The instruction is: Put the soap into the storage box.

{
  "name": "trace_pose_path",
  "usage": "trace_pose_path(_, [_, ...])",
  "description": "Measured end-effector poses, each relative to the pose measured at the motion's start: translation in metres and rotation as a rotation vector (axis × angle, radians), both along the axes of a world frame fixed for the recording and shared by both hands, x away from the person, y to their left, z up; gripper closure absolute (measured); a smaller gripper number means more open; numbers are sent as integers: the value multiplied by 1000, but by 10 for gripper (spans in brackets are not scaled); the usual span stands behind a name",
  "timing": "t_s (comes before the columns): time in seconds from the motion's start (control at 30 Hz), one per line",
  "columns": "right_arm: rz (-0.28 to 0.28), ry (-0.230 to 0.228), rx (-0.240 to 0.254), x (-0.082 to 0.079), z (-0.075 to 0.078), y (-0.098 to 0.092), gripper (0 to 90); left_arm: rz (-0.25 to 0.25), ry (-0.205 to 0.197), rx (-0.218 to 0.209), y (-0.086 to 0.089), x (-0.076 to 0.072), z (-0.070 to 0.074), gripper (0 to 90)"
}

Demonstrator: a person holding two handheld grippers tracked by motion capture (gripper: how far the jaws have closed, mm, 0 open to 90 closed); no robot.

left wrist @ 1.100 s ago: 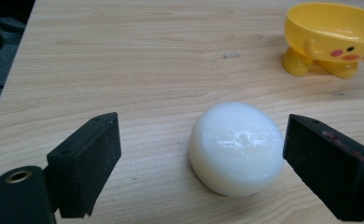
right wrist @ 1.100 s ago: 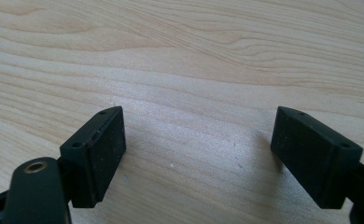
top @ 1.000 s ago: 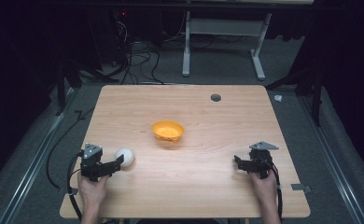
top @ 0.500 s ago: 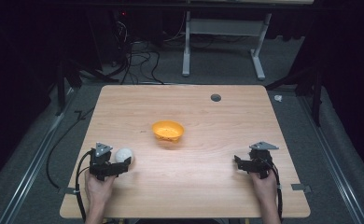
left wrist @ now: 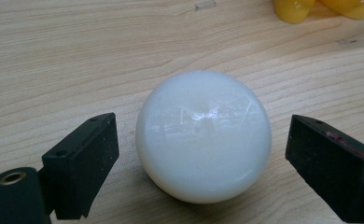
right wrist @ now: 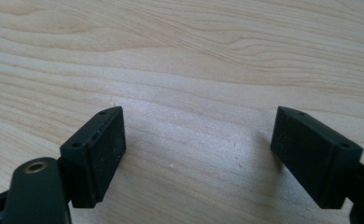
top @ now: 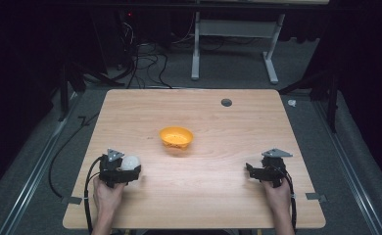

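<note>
Now, left gripper (left wrist: 201,158): jaws wide apart around the white ball (left wrist: 203,135), lower centre, not touching.
Right gripper (right wrist: 196,154): jaws spread, holding nothing.

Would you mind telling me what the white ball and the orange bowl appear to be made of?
The white ball looks like smooth, glossy plastic or resin: bright highlights and fine scratches show. The orange bowl seems moulded plastic with an even, slightly shiny colour; too small to be sure.

Left claw (top: 132,169) and right claw (top: 250,170) both gape wide, low over the table.
</note>
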State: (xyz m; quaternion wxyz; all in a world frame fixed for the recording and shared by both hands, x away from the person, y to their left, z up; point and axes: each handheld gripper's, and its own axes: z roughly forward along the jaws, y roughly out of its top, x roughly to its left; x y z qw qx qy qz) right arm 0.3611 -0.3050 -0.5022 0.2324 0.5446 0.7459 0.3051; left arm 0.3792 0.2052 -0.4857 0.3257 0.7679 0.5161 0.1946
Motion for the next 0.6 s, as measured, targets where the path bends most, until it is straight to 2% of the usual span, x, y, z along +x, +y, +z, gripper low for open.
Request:
trace_pose_path(0.3, [-1,2,-2,0,0,0,189,1,7,19,-5,6,-5,118])
trace_pose_path(0.6, [0,0,-1,0,0,0,189,2,45,-3,-6,12,-10,170])
